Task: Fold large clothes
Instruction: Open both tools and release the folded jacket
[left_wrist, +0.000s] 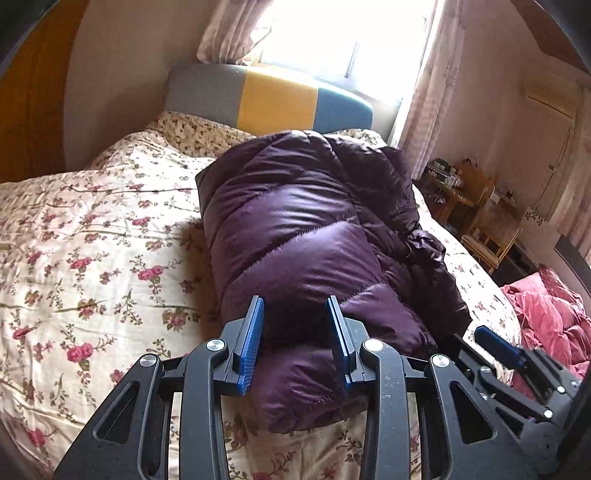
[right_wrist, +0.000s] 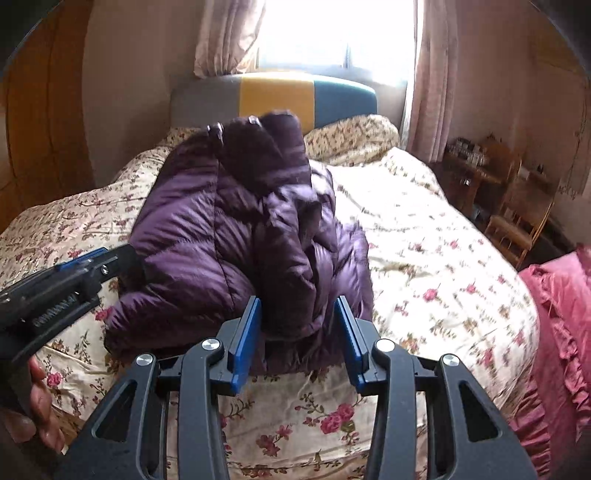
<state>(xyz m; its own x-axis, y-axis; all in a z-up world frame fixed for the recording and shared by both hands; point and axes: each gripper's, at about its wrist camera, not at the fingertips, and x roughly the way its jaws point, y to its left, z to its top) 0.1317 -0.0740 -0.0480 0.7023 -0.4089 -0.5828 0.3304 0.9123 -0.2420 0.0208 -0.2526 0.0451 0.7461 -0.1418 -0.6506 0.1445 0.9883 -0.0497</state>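
With both the left gripper (left_wrist: 295, 339) and right gripper (right_wrist: 300, 339) spread open, holding nothing, the slick purple down jacket (left_wrist: 295, 229), bundled mid-bed (left_wrist: 92, 229), could puff open and unfold.

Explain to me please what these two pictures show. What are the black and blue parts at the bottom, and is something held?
There is no robot: a person holds one two-finger gripper in each hand, each carrying a camera. One picture looks along the left gripper, the other along the right gripper. A purple down jacket, folded into a bundle, lies on a bed with a floral cover. Both grippers are open, their blue fingers at the jacket's near edge; neither clamps it. A pink quilt lies to the right.
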